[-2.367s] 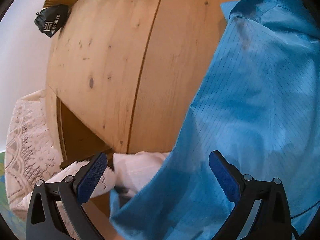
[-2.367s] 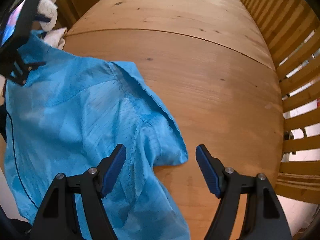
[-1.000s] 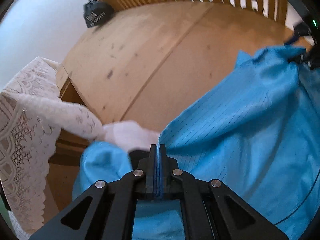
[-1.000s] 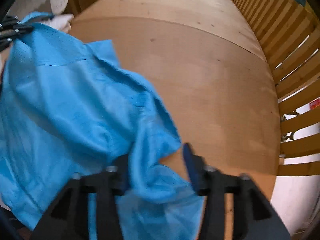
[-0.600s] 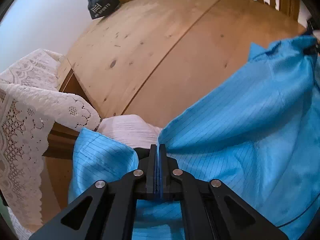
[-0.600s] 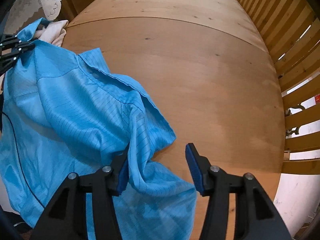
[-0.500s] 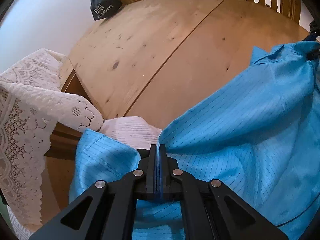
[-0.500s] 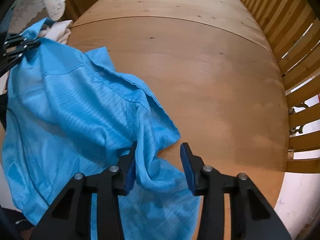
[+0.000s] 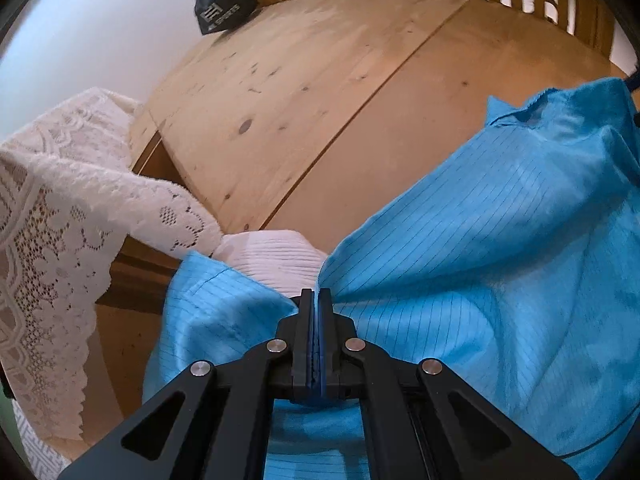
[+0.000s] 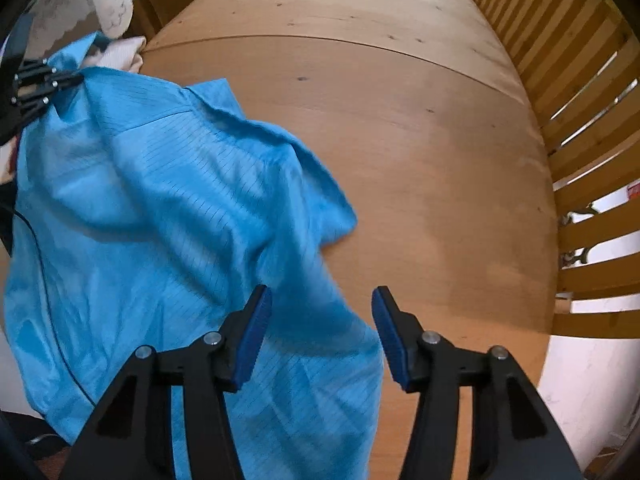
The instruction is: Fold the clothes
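Broad wooden counter [image 10: 400, 140], slatted wooden rail [image 10: 580, 120] along its far side, small black pouch [image 9: 222, 4] at a far corner. Blue pinstriped shirt [image 10: 180, 200] spread over the counter's near left part. Left gripper [image 9: 316, 300]: jaws together, clamped on a shirt edge beside white lace cloth [image 9: 80, 200]. Right gripper [image 10: 322, 320]: jaws opening, shirt fabric between them, unpinched.
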`<state>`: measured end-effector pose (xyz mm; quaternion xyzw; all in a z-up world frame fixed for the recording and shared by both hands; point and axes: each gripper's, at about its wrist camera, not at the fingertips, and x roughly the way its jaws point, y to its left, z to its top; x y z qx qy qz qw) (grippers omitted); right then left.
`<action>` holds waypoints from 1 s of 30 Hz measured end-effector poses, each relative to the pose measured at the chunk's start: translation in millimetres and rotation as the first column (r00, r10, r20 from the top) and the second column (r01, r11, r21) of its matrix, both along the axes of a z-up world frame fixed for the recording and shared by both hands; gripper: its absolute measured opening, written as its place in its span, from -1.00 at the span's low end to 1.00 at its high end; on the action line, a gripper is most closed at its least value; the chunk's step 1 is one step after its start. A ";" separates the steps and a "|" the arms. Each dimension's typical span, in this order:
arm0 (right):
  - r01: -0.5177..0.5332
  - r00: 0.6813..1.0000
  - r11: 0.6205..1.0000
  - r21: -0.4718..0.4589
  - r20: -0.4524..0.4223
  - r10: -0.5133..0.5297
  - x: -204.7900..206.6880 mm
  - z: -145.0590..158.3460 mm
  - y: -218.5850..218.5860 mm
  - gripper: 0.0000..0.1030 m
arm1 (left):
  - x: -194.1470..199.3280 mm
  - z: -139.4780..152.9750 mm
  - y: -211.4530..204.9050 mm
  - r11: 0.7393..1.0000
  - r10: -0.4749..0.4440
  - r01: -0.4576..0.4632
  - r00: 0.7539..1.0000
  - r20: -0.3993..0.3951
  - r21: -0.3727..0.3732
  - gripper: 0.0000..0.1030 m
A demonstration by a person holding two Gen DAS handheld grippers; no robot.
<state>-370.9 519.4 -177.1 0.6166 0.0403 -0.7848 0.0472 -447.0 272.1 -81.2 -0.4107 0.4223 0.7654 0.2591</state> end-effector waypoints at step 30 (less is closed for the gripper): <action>0.045 0.984 0.989 0.143 -0.178 -0.019 38.3 16.1 0.5 -0.95 | 14.9 23.0 -10.8 1.000 0.020 -0.021 0.979 -0.202 -0.003 -0.98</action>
